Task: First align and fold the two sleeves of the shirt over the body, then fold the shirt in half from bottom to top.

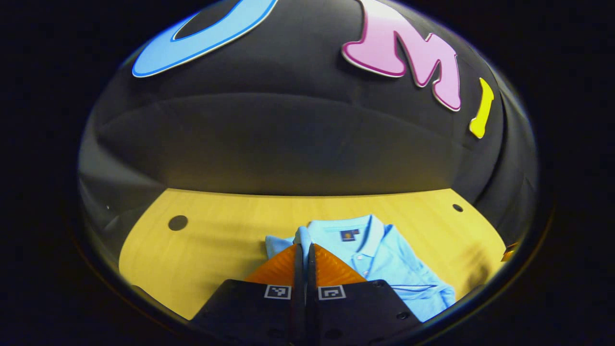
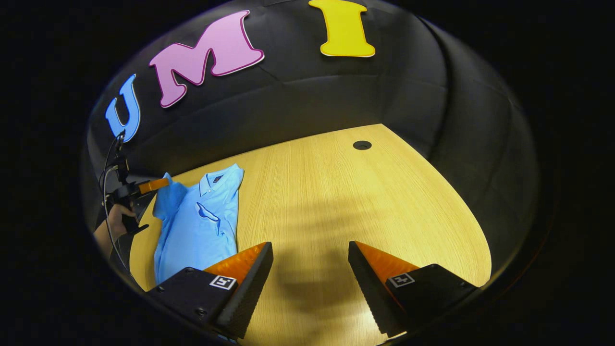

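A pale wooden table (image 2: 336, 192) is set before black cloth walls. Nearest in the right gripper view, the right gripper (image 2: 310, 269) is held wide apart and empty over bare wood. The blue shirt (image 2: 199, 221) is laid to its left, collar pointing away. Farther off, a sleeve (image 1: 302, 235) is pinched by the closed left gripper (image 1: 304, 259).

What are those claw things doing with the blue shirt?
A person is folding a blue shirt on a wooden table with two claws. The left claw is pinched shut on a sleeve near the collar. The right claw hangs open over bare table beside the shirt, holding nothing.
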Motion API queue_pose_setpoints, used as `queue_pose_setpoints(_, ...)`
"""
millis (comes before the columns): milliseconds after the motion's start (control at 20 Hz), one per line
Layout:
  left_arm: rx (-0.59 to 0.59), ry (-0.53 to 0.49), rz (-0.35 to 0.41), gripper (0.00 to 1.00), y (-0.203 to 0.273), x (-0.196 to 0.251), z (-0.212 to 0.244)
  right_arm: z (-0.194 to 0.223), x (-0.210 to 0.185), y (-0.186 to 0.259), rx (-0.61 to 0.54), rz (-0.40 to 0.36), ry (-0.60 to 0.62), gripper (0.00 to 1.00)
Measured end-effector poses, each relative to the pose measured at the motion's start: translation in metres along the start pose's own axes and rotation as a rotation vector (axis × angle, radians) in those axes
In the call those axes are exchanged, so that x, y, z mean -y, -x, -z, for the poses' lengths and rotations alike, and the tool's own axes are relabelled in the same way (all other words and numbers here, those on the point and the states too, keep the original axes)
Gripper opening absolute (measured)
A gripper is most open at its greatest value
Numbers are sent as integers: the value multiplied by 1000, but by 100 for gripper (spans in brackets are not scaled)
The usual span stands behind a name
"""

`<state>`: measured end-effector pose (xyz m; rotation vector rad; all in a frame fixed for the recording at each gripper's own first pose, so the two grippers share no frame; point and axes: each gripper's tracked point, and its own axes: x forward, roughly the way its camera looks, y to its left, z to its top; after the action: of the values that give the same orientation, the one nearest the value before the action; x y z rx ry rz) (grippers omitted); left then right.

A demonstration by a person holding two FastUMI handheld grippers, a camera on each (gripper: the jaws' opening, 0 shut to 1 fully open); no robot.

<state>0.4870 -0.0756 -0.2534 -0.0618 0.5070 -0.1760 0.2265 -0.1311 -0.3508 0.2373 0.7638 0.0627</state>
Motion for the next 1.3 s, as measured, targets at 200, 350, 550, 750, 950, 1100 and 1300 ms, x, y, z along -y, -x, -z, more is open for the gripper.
queue_pose_setpoints(200,-45,82,85,6,-1,52,18,4,-7,2,-4,-15,30,98)
queue_pose_setpoints(350,-82,156,144,10,5,82,35,13,-24,5,-12,-39,62,98)
queue_pose_setpoints(550,-101,158,207,62,37,102,55,33,-50,15,-31,-77,62,98)
queue_pose_setpoints(750,-48,48,154,97,100,90,65,58,-74,34,-51,-102,67,98)
queue_pose_setpoints(950,-19,12,115,97,183,76,82,89,-101,59,-76,-129,53,98)
queue_pose_setpoints(1100,-42,14,83,97,242,63,112,115,-119,79,-96,-144,63,98)
queue_pose_setpoints(1300,-93,25,42,97,300,51,168,152,-138,101,-126,-154,77,98)
